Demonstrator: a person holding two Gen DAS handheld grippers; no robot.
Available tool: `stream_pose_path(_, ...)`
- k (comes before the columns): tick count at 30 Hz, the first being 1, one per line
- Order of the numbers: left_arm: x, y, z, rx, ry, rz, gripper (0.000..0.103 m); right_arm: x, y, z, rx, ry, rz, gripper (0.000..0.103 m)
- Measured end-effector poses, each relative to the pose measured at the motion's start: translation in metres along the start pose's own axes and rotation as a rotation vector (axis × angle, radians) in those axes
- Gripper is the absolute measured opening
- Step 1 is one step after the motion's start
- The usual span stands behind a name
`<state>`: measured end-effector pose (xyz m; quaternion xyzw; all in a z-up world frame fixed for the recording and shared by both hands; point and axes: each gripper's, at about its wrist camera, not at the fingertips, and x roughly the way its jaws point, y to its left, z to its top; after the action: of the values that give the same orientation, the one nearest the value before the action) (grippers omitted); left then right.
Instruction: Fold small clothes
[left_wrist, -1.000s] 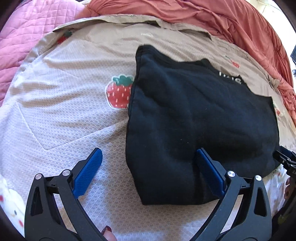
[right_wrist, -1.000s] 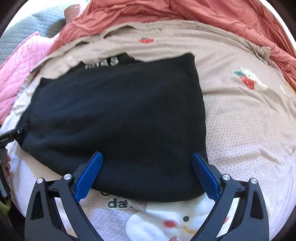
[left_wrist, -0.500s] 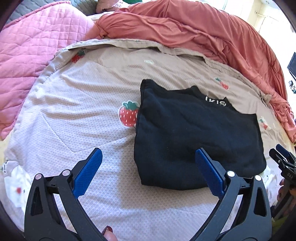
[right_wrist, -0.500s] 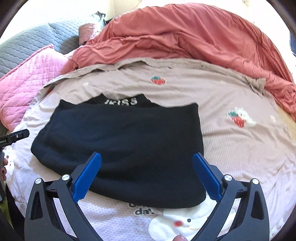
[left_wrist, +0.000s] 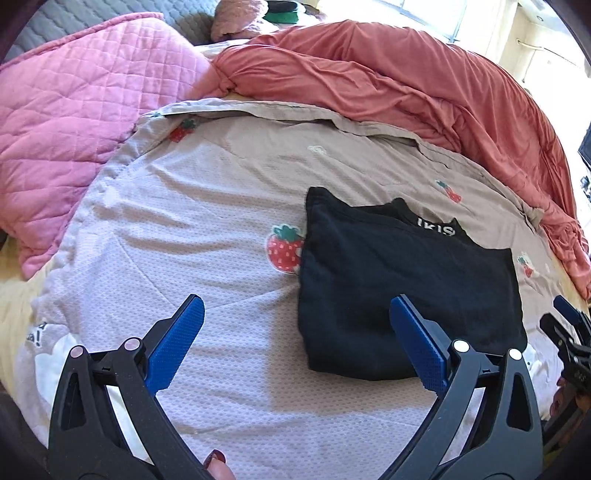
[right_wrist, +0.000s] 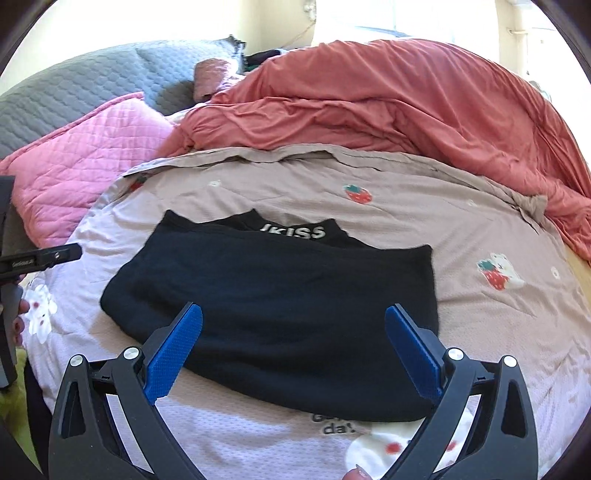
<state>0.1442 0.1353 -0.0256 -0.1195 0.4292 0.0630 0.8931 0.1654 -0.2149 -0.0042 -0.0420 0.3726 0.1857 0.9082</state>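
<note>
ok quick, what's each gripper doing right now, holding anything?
Left gripper: open, holding nothing.
Right gripper: open, holding nothing, above the folded black garment.

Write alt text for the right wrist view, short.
A folded black garment with white lettering at its collar lies flat on a beige strawberry-print sheet, just ahead of the open right gripper, which holds nothing. A rumpled coral blanket and a pink quilt lie behind it.

Strong daylight came from behind the orange duvet, where the window was blown out to white glare. Both fisheye views curved hard and darkened at the rims, yet stayed sharp, with soft shadows in the duvet's folds.
</note>
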Motion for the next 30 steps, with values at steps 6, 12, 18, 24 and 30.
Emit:
stream_pose_path(6, 0.000, 0.017, 0.001, -0.041, -0.002, 0.012, 0.094, 0.002, 0.030, 0.000, -0.061, -0.008, 0.035, 0.099)
stream_pose_path(12, 0.004, 0.034, 0.002, -0.087, -0.003, 0.001, 0.094, 0.013, 0.066, -0.004, -0.139, 0.005, 0.075, 0.099)
stream_pose_path(18, 0.016, 0.053, 0.000, -0.166, 0.026, -0.040, 0.094, 0.033, 0.113, -0.015, -0.247, 0.022, 0.126, 0.099)
stream_pose_path(24, 0.027, 0.062, 0.005, -0.206, 0.036, -0.083, 0.094, 0.058, 0.163, -0.032, -0.427, 0.039, 0.130, 0.099)
stream_pose_path(30, 0.049, 0.062, 0.018, -0.226, 0.068, -0.156, 0.094, 0.086, 0.199, -0.049, -0.576, 0.053, 0.142, 0.099)
